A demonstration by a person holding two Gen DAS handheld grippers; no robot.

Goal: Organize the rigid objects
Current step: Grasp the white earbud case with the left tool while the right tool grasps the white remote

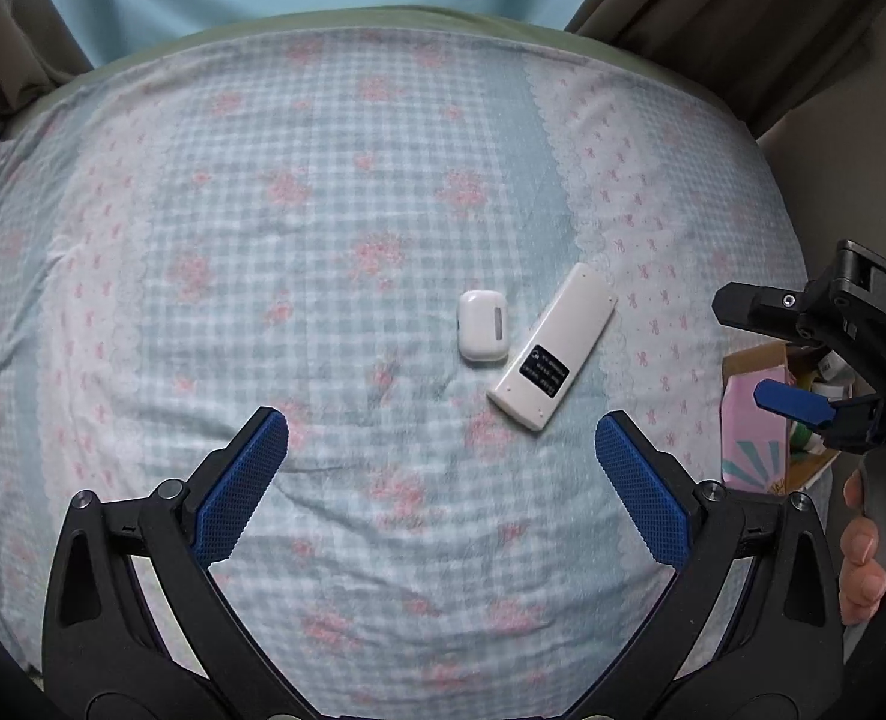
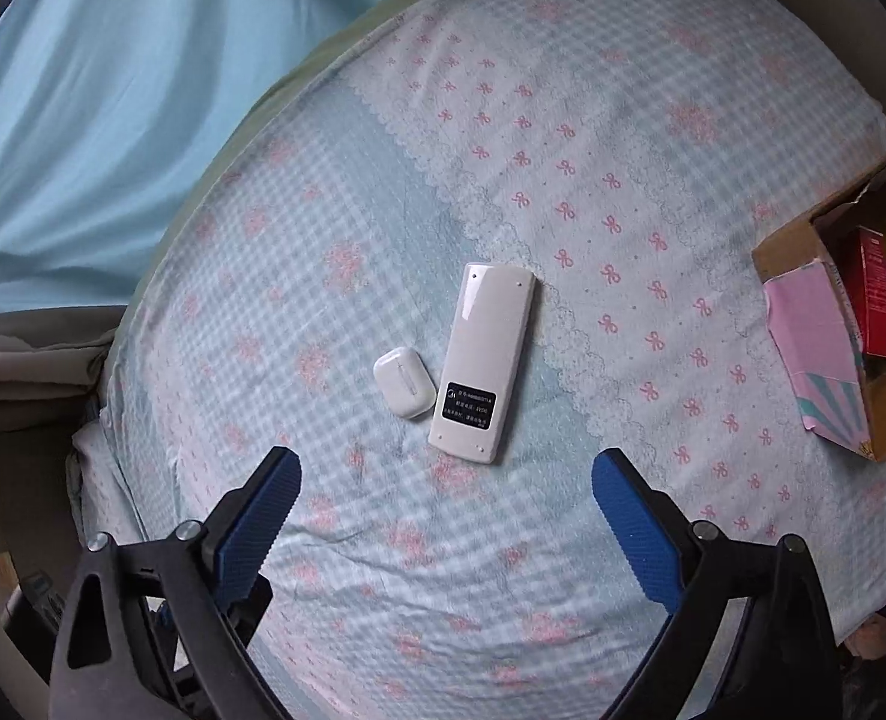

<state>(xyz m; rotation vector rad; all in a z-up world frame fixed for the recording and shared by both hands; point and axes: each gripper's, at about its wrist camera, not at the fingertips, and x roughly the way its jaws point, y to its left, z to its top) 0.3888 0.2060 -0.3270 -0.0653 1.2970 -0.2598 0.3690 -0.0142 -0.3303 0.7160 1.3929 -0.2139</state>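
Observation:
A white remote control (image 1: 552, 347) lies face down on the checked bedspread, its black label toward me; the right wrist view shows the same remote control (image 2: 482, 363). A small white earbud case (image 1: 482, 327) rests just left of it, a narrow gap between them, and the earbud case (image 2: 403, 381) sits likewise in the right wrist view. My left gripper (image 1: 442, 433) hangs open above the cloth, short of both items, nothing between its blue pads. My right gripper (image 2: 445, 471) is open too, empty, just short of the remote's label end. The right gripper (image 1: 761, 354) also shows at the right edge of the left wrist view.
An open cardboard box (image 2: 815, 246) with a pink flap holds a red pack, green tape and other small items at the bed's right edge. A pale blue sheet (image 2: 83, 120) lies beyond the bedspread. A hand (image 1: 860, 546) grips the right tool's handle.

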